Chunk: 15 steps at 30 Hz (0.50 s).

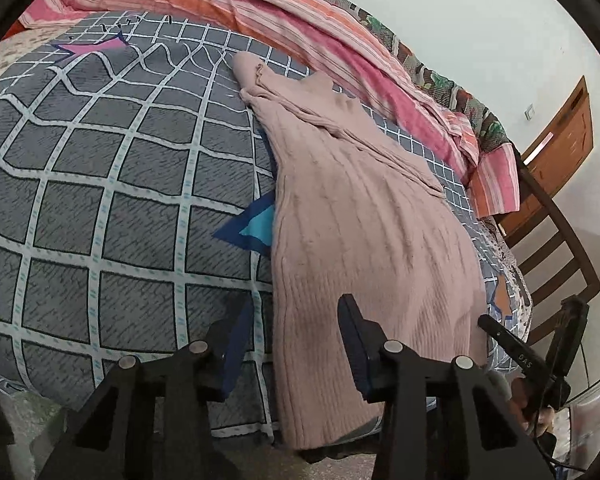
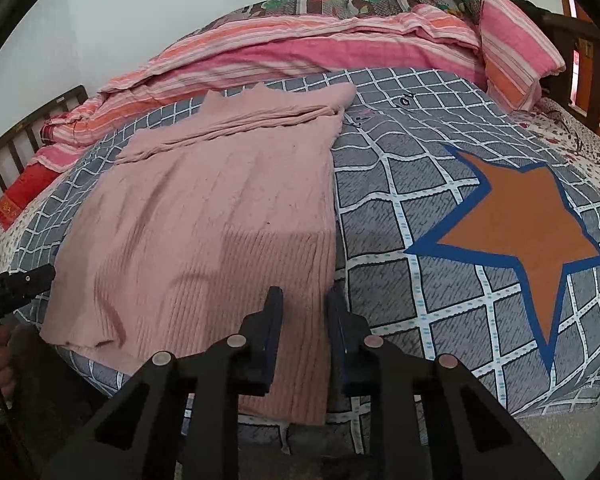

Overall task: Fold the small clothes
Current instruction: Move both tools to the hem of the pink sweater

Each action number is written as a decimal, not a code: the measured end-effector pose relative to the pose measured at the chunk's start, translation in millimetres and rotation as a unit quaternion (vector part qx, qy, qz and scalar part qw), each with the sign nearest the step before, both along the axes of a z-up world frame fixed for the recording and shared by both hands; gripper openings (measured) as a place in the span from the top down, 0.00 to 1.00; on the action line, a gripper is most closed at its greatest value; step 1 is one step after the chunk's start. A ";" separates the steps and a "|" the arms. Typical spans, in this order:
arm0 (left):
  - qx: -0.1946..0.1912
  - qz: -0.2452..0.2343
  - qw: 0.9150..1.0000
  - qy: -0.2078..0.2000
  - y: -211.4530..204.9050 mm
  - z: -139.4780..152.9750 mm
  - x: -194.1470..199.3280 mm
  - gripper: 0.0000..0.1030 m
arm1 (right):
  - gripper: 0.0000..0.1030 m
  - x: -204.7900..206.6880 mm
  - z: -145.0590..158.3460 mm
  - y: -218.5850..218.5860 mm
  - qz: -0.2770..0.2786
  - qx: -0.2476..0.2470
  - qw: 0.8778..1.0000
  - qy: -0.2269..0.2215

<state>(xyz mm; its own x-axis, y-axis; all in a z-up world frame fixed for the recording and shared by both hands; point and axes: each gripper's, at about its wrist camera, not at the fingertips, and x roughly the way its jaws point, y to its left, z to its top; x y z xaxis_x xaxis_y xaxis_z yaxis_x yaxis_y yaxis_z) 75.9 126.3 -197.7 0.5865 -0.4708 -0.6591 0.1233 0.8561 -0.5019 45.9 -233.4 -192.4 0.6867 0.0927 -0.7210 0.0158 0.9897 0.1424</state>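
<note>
Though small, "DAS" lettering point(image 1: 525, 360) on right tool point(image 2: 302, 304)

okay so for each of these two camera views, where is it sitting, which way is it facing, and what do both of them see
Left wrist view: sits on the left gripper, looking down along its fingers at the near left corner of the pink sweater on the checked bedcover; the right gripper shows at lower right.
Right wrist view: sits on the right gripper, facing the sweater's near right corner, with an orange star beside it; the left gripper shows at left.
Shared: sweater, bedcover, striped quilt behind.
</note>
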 end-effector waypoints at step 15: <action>0.065 -0.014 0.998 -0.002 -18.8 1.2 -2.7 0.61 | 0.78 -4.5 -0.5 -1.4 0.002 0.006 1.000 0.000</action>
